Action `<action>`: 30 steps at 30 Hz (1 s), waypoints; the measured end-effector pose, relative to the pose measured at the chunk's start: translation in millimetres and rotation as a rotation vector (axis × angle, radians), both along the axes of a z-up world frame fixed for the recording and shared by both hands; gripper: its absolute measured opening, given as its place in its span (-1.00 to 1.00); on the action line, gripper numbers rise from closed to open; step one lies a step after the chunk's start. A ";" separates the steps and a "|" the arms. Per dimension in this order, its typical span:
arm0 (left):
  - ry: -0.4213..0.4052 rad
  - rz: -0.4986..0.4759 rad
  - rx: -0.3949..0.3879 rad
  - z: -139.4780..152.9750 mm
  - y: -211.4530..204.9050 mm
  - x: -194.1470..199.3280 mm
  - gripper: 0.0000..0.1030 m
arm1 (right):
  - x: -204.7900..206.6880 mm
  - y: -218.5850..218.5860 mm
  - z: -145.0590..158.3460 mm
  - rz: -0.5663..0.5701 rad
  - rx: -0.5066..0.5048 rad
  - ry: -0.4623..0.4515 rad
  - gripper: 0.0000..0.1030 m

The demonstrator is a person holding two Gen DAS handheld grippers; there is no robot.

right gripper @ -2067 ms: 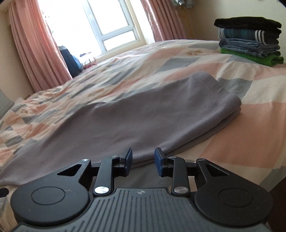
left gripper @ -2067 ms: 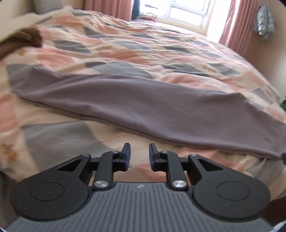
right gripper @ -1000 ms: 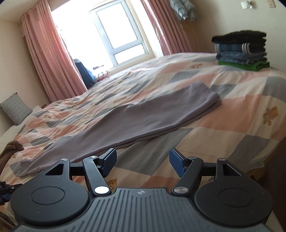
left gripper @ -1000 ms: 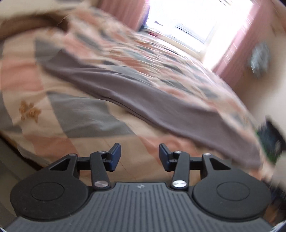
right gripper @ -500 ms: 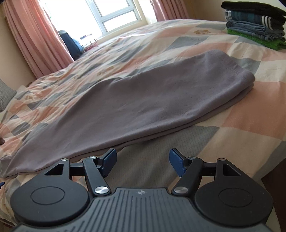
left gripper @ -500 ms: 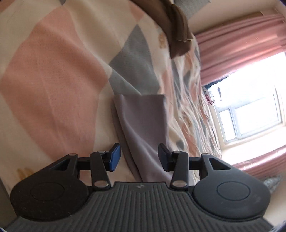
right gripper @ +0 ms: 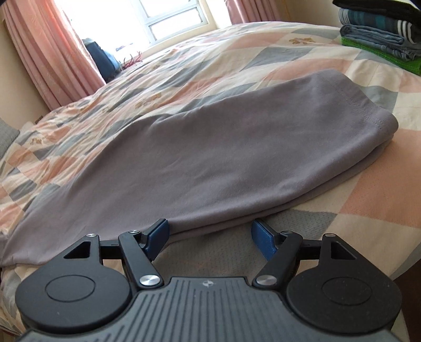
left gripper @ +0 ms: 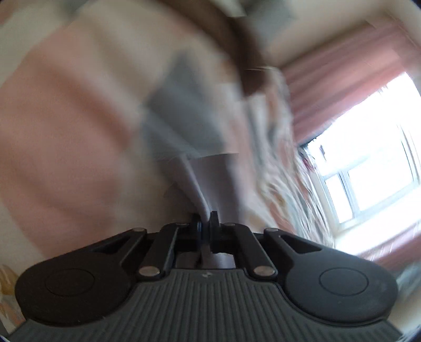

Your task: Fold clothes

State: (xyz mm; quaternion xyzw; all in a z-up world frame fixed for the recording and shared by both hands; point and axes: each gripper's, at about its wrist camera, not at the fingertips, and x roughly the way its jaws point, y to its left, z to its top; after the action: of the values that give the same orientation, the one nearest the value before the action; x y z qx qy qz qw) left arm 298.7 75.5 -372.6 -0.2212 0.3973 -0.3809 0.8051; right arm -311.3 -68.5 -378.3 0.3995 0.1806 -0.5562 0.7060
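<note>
Half a second ago the left gripper (left gripper: 205, 220) held its jaws apart over one narrow end of the grey garment (right gripper: 210, 163); now the jaws have closed on that end, and a fold of the cloth (left gripper: 210, 181) runs up from between the pads toward 12 o'clock. The left view is badly smeared by motion, so little else there can be read. The right gripper (right gripper: 209, 235) has crept closer to the garment's long near edge while its jaws stay wide apart, holding nothing.

The bed (right gripper: 368, 200), under a patchwork cover of peach, cream and grey-blue squares, fills most of the right view. Behind it at 11 to 12 o'clock stand pink curtains (right gripper: 52, 52) and a bright window (right gripper: 171, 18); in the left view the window (left gripper: 368, 171) sits at 3 o'clock.

The grey garment lies flat and doubled lengthwise across the bed, from a hemmed, rounded end at 2 o'clock to a tapering end at 8 o'clock. Its near folded edge lies just ahead of the right jaws: the left pad (right gripper: 157, 234) touches or nearly touches that edge, and the right pad (right gripper: 261, 238) sits over bare cover, just clear of the cloth.

A stack of folded clothes (right gripper: 381, 34) rests on the bed at 1 o'clock, well apart from the garment.
</note>
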 end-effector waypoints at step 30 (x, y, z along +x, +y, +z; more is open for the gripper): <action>-0.914 -1.066 0.189 -31.9 -123.5 -390.9 -0.90 | 4.3 -130.5 -26.0 0.139 0.424 -0.681 0.23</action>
State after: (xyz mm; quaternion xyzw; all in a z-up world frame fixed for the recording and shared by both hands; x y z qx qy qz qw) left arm -92.2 -47.9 -404.5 0.2563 0.1053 -0.7418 0.6107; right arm -307.0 -198.9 -404.3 0.6844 0.0736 -0.2937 0.6633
